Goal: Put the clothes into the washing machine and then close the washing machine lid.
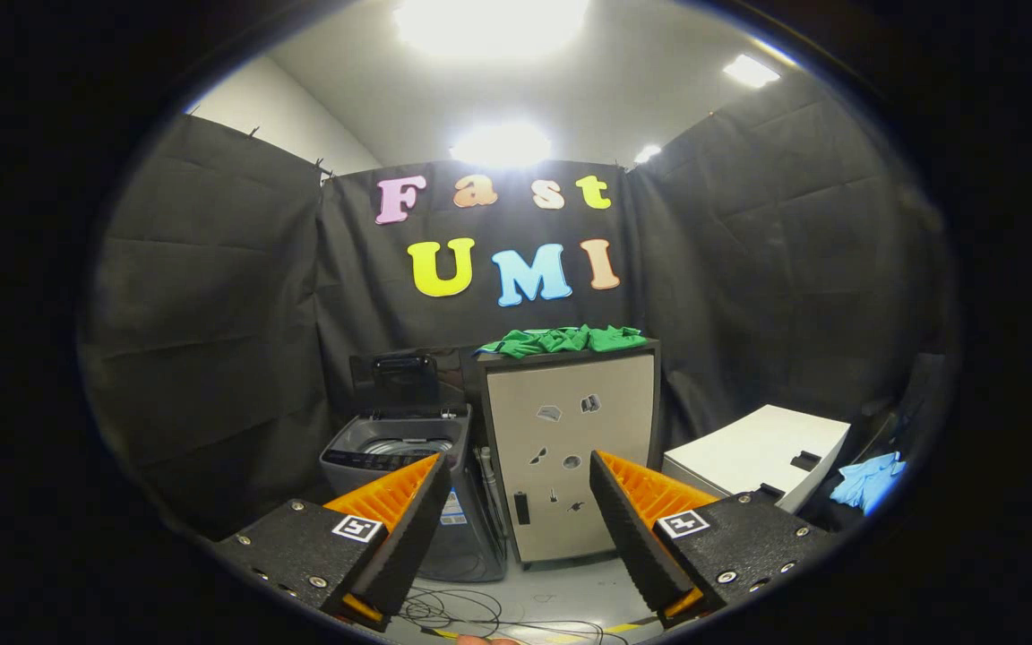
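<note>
The hand-held gripper [516,502] hangs spread wide and empty, well short of the crumpled green clothes [563,339] atop the beige metal cabinet [570,448], beside the grey top-loading washing machine [395,448] whose dark lid [404,381] stands raised.

a white box [762,448], a blue cloth [870,479] beside it, and cables [471,614] on the floor.

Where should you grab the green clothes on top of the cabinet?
Probably the raised, bunched folds in the middle of the green clothes, coming down from above and the front, since they lie flat on the cabinet. The hand-held gripper is open, well short.
</note>
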{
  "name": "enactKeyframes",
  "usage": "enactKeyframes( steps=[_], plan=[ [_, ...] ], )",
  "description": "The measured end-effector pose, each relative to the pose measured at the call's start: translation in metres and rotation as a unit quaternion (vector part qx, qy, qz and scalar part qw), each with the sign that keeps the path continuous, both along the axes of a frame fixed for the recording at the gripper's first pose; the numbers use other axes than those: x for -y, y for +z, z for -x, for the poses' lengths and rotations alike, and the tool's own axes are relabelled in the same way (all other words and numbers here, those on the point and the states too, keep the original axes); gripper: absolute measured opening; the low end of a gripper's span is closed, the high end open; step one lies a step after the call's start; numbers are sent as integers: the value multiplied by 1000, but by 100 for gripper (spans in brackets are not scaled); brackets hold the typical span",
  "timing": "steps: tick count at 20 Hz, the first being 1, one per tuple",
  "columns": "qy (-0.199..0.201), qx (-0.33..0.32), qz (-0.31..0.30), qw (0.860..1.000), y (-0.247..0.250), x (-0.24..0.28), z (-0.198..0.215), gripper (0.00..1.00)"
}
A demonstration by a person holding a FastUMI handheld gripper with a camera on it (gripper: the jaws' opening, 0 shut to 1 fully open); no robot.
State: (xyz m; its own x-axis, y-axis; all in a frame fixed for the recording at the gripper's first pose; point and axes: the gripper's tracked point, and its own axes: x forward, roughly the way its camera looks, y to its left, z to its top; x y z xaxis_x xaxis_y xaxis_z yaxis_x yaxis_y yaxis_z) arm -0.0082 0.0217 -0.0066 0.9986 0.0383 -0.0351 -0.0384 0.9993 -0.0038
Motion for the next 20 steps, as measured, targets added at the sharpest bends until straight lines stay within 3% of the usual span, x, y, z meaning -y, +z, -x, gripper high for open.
enactKeyframes(
  steps=[10, 20],
  plan=[
    [5, 6, 30, 1000, 53, -29, -56, 96],
    [-33, -30, 15, 999, 84, -12, -174, 96]
  ],
)
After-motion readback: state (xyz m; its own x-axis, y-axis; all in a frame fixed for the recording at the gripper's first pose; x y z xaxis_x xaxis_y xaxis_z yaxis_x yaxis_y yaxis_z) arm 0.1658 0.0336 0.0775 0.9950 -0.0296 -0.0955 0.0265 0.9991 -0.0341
